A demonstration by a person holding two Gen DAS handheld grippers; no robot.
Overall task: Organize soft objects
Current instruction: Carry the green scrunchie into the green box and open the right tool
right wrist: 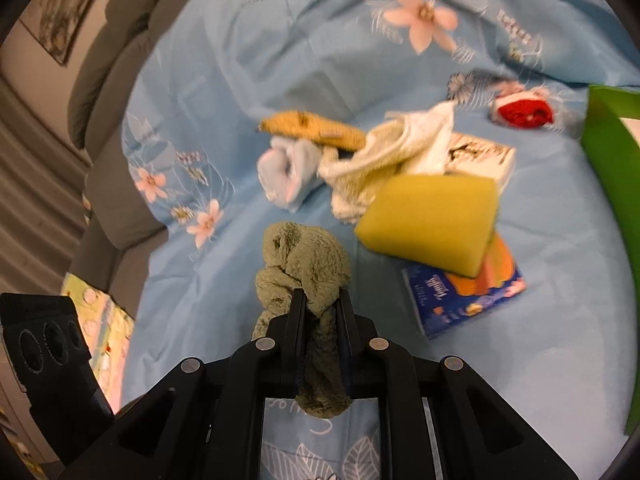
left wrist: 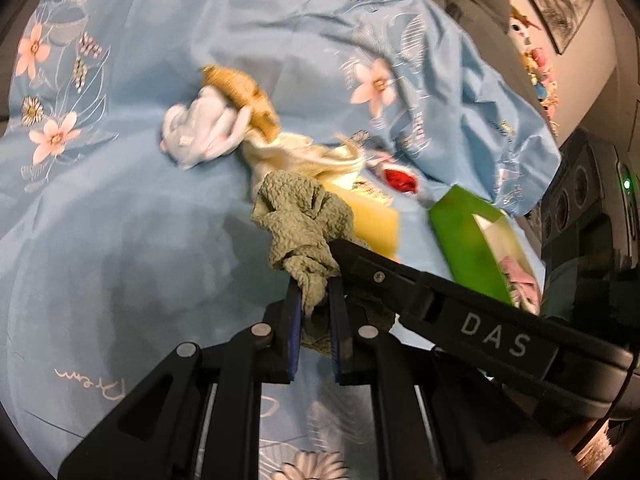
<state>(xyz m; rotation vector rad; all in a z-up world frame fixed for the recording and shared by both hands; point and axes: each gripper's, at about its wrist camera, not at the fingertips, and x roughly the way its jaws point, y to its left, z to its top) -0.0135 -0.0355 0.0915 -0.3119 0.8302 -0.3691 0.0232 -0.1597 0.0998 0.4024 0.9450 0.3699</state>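
A crumpled green cloth (left wrist: pixel 304 212) (right wrist: pixel 304 256) hangs bunched above the blue flowered sheet (left wrist: pixel 120 220) (right wrist: pixel 280 60). My left gripper (left wrist: pixel 316 284) is shut on its lower tail, which shows between the blue pads. My right gripper (right wrist: pixel 322 300) is shut on the same cloth, a strip of which trails down between its fingers. In the left wrist view the right gripper (left wrist: pixel 340 248) reaches in from the right and meets the cloth just above my left fingertips. The two grips sit close together on the same bunch.
On the sheet lie a white-blue cloth (left wrist: pixel 200 128) (right wrist: pixel 286 172), a tan knitted piece (left wrist: pixel 240 88) (right wrist: pixel 316 126), a cream towel (left wrist: pixel 304 156) (right wrist: pixel 380 152), a yellow sponge (left wrist: pixel 376 220) (right wrist: pixel 432 220), a red item (left wrist: pixel 400 180) (right wrist: pixel 524 112) and a tissue pack (right wrist: pixel 464 296). A green box (left wrist: pixel 468 240) (right wrist: pixel 612 160) stands at the right.
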